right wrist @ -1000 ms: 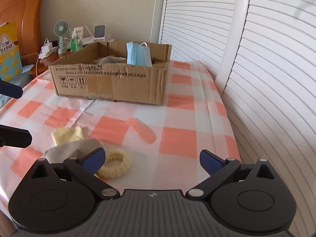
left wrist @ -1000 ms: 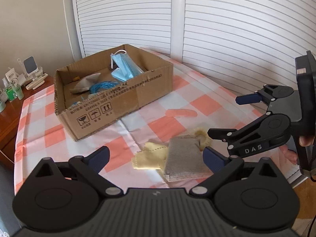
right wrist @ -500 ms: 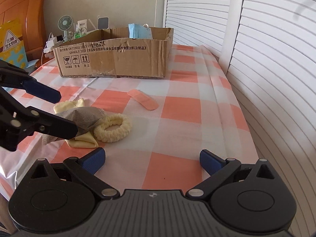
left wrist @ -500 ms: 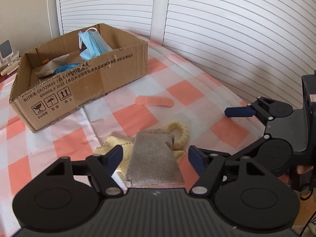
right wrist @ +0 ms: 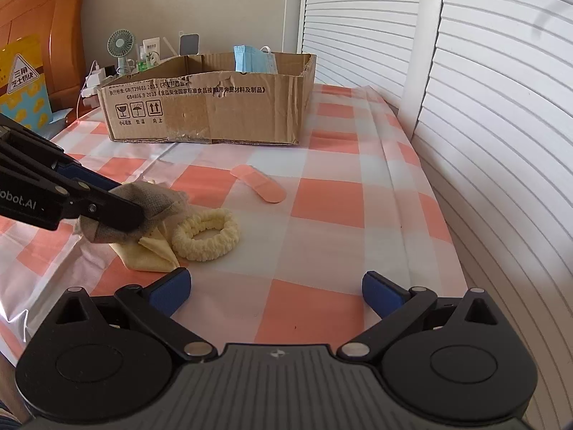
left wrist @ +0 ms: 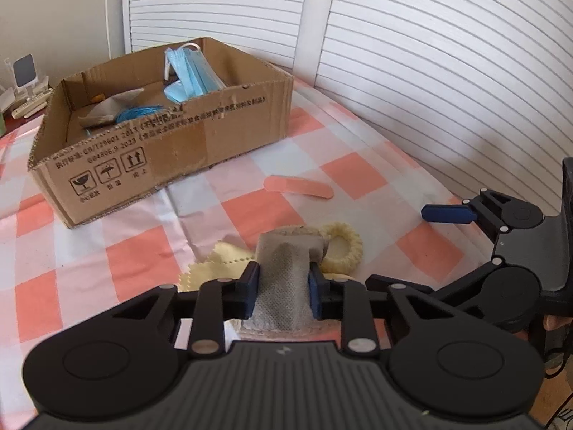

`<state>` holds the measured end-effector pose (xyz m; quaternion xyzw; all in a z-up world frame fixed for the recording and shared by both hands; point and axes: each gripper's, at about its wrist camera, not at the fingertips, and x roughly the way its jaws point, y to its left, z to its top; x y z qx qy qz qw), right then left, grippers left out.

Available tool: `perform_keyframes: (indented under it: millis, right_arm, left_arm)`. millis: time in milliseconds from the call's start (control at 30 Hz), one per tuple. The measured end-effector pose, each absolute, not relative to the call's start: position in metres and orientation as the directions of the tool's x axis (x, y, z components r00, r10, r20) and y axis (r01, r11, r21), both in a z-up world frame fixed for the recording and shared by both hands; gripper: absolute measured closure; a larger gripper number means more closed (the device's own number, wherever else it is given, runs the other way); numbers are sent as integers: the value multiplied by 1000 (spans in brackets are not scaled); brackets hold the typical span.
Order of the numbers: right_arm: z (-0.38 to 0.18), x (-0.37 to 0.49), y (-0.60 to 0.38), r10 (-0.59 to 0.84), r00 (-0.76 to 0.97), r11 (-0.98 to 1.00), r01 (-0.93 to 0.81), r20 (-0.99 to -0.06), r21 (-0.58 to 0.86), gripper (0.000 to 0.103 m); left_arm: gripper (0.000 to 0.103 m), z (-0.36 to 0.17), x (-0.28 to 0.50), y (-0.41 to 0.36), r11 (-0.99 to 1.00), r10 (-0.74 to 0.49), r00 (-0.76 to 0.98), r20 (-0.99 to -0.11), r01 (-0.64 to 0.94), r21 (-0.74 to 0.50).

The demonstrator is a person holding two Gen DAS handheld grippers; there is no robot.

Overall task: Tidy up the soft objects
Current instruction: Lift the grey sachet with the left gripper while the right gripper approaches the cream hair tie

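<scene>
My left gripper (left wrist: 283, 285) is shut on a grey cloth (left wrist: 283, 268), pinching it between its blue pads just above the checked tablecloth; it also shows in the right wrist view (right wrist: 150, 200). Under it lie a yellow cloth (left wrist: 218, 265) and a cream scrunchie (left wrist: 343, 247), also seen in the right wrist view (right wrist: 206, 233). A pink plaster strip (left wrist: 297, 186) lies further off. My right gripper (right wrist: 275, 288) is open and empty, low over the table to the right of the pile. The cardboard box (left wrist: 172, 150) holds blue face masks (left wrist: 189, 75).
A louvred white wall (left wrist: 429, 71) runs along the table's far and right side. A bedside shelf with a small fan (right wrist: 121, 50) and bottles stands behind the box. A wooden headboard (right wrist: 43, 28) is at the left.
My left gripper has moved forward and shut on the grey cloth, which now bunches up between its pads. My right gripper has dropped lower and stays open.
</scene>
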<state>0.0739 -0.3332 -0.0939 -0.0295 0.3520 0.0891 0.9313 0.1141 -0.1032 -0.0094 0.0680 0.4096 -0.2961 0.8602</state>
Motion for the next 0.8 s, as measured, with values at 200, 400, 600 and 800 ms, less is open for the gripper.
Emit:
perform_keyframes:
  millis: [200,400,600,800]
  right_arm:
    - [-88,76,-328,135,745,982,-191,-653,-15,0]
    - [-85,90,-316,133,749,975,-216,-650,-49,0]
    - [-88,100,-302,156,735,963,-261,-660,-63,0]
    - [-91,113,-293,167,742,967,-251,-650,-39,0]
  left_arm:
    - [78,8,109,-84,841,-436,568,-698,532,-93]
    - [78,7,109,-64,862,-421,590,-689,498,-100]
    - [61,0,110,-56,851,-444,557,-702,507,-136]
    - [33,-6,111,-65,834,-453,542,-708,538,-122]
